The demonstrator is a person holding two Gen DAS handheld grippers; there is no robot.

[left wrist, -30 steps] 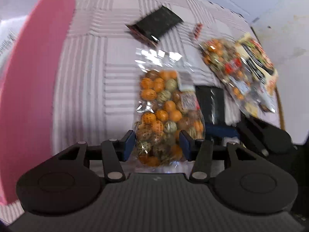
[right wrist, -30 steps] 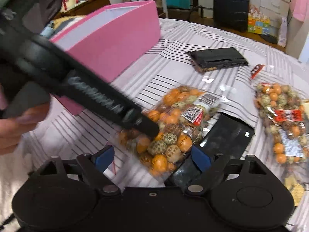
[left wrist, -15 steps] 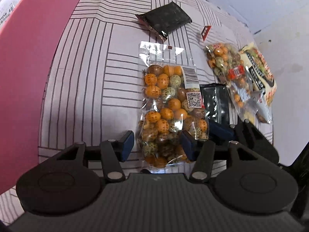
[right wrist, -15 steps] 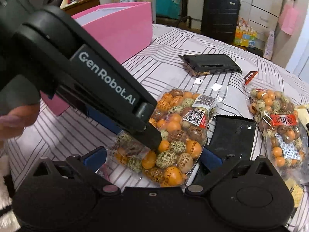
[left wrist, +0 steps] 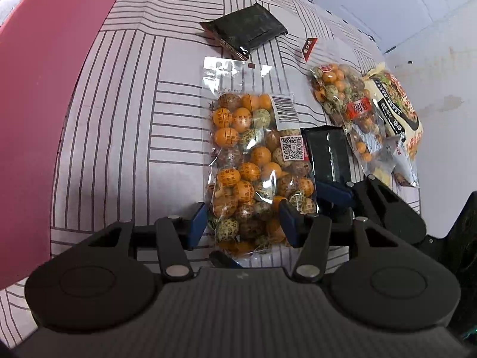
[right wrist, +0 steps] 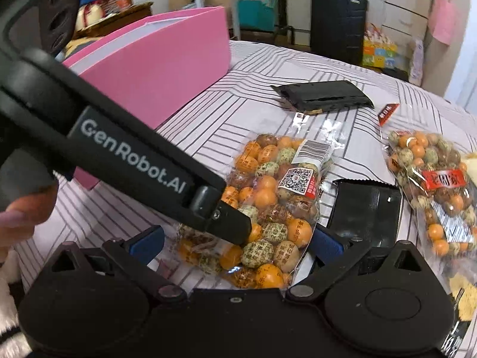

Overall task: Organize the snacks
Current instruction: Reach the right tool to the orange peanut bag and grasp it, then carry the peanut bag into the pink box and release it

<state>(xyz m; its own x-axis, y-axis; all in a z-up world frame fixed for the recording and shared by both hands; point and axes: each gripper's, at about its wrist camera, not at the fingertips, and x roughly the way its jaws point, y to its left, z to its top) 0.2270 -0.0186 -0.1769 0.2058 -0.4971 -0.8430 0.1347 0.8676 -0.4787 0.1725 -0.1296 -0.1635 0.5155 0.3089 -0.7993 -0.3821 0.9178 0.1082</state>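
Observation:
A clear bag of orange and green round snacks (left wrist: 256,155) lies on the striped tablecloth (left wrist: 134,125). My left gripper (left wrist: 243,223) is shut on the bag's near end, its blue pads pressing both sides. In the right wrist view one of its fingers (right wrist: 232,223) crosses over the bag (right wrist: 277,203). My right gripper (right wrist: 237,244) stands wide open, with a pad on either side of the same bag end and apart from it. A pink box (right wrist: 167,68) stands to the left, beyond the bag.
A black packet (left wrist: 328,152) lies against the bag's right side and another black packet (left wrist: 247,29) lies farther back. On the right are a second bag of round snacks (left wrist: 345,104), a yellow printed packet (left wrist: 396,104) and a small red sachet (left wrist: 309,48). A person's fingers (right wrist: 18,217) hold the left tool.
My right gripper's jaws have spread wider around the bag's near end. My left gripper keeps its hold on the same end, and the bag has barely shifted.

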